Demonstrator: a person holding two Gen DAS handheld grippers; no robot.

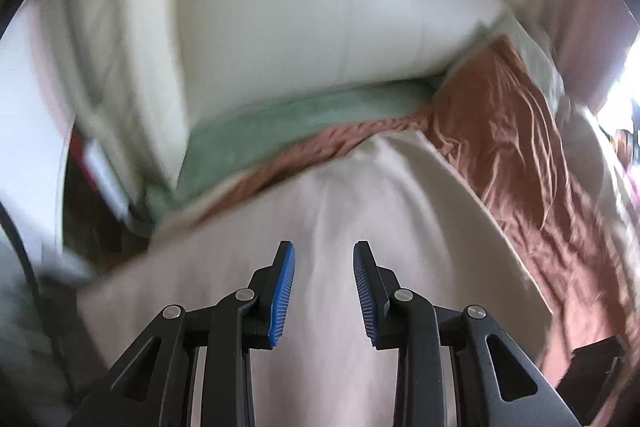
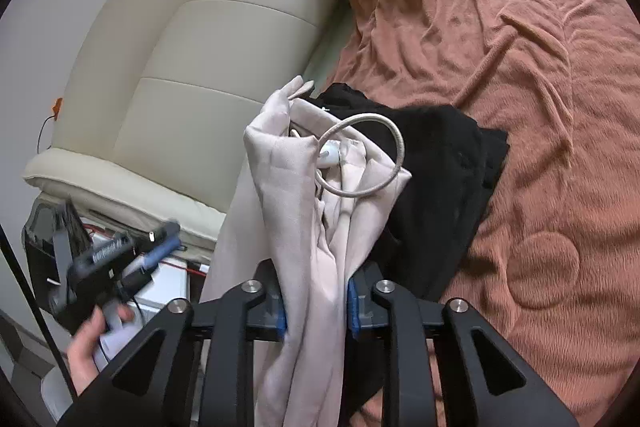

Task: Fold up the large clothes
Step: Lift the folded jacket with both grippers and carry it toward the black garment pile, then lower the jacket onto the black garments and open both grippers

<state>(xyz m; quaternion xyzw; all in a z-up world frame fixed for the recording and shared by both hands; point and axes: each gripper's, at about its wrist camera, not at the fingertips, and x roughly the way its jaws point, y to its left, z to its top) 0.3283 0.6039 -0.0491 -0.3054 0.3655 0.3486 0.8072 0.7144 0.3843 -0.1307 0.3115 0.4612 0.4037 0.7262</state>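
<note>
A pale beige garment (image 2: 312, 227) hangs bunched between my right gripper's jaws, with a drawstring loop (image 2: 372, 155) lying on it. My right gripper (image 2: 316, 307) is shut on this cloth above the bed. A black garment (image 2: 440, 187) lies on the rust-brown bedspread (image 2: 520, 67) behind it. In the left wrist view the same pale cloth (image 1: 340, 207) spreads below my left gripper (image 1: 324, 287), which is open and empty above it. My left gripper also shows in the right wrist view (image 2: 104, 259), held in a hand at the lower left.
A cream padded headboard (image 2: 192, 59) runs along the bed's left side. A green sheet edge (image 1: 304, 119) shows beside the bedspread. Boxes and cables (image 2: 168, 279) sit on the floor by the headboard.
</note>
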